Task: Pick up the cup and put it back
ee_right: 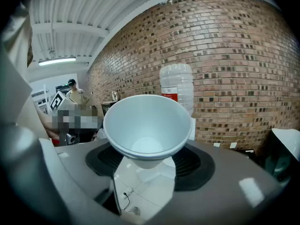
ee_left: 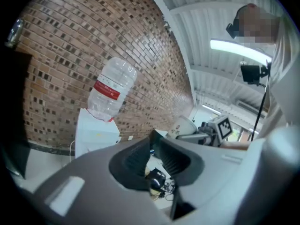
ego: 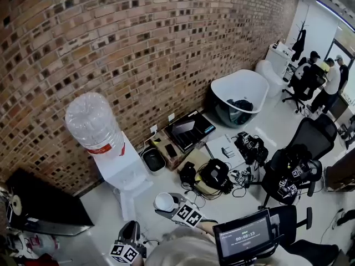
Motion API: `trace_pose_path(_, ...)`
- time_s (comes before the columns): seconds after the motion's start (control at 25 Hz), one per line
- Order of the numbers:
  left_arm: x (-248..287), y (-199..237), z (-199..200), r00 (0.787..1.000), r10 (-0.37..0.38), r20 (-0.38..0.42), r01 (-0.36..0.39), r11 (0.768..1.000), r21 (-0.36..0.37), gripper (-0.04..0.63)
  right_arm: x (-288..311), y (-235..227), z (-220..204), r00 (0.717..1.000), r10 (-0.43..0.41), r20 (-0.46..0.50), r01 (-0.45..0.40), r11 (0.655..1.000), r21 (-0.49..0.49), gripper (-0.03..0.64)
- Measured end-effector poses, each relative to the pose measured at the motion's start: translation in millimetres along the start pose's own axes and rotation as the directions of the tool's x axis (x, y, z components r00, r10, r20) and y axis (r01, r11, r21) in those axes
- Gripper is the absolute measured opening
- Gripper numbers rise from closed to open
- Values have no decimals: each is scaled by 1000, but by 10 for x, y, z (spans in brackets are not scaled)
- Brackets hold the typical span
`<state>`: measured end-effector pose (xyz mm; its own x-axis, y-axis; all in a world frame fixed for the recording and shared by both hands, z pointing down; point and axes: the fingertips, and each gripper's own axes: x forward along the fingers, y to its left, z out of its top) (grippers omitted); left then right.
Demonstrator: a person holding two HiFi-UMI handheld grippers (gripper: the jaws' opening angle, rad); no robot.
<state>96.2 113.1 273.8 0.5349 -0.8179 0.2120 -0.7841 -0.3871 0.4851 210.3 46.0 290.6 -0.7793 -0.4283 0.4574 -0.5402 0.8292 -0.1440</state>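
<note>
Cup (ee_right: 147,125): I count one, white and empty. It is off the floor in the right gripper, just right of the water dispenser's front in the head view, mouth towards that gripper's camera.
Right gripper (ee_right: 149,165): clamped on the cup's lower part, one jaw on each side.
Left gripper (ee_left: 152,136): jaws drawn together at the tips with nothing between them. It sits low and left of the right gripper in the head view, well apart from the cup.
Water dispenser (ego: 125,170): one, white, against the brick wall (ego: 138,49).
Bottle (ego: 94,123): one, clear, upended on the dispenser.
Tub (ego: 238,96): one, white, further along the wall.
Office chairs (ego: 313,137): two black ones on my right.
People (ego: 333,79): three that I can make out, in the far corner.
</note>
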Motion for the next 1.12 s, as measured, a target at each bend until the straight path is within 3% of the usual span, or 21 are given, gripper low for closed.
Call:
trace_pose_path(0.12, 115, -35, 211, 999, 23, 38, -22, 999, -26, 3, -34, -141, 114, 1000, 2, -5, -2, 999, -32, 314)
trace_pose_path(0.24, 297, -131, 307, 997, 15, 72, -12, 999, -49, 3, -92, -361, 225, 1000, -8, -1, 8, 998, -63, 314)
trace_pose_path(0.56, 815, -366, 143, 1000, 27, -8, -27, 997, -71, 2, -425, -854, 249, 999, -27, 18, 28, 999, -29, 314)
trace_pose_path(0.84, 1067, -473, -88, 992, 87, -87, -90, 996, -28, 2, -658, -1157, 111, 1000, -19, 13, 19, 1000, -3, 314)
trace_pose_path(1.0, 1200, -512, -140, 998, 26, -55, -26, 1000, 4, 1, -613, -1278, 116, 1000, -15, 20, 16, 1000, -9, 314)
trace_pose_path(1.12, 1174, -554, -20, 998, 53, -23, -53, 999, 1, 1, -581, -1290, 106, 1000, 12, 13, -11, 1000, -29, 314)
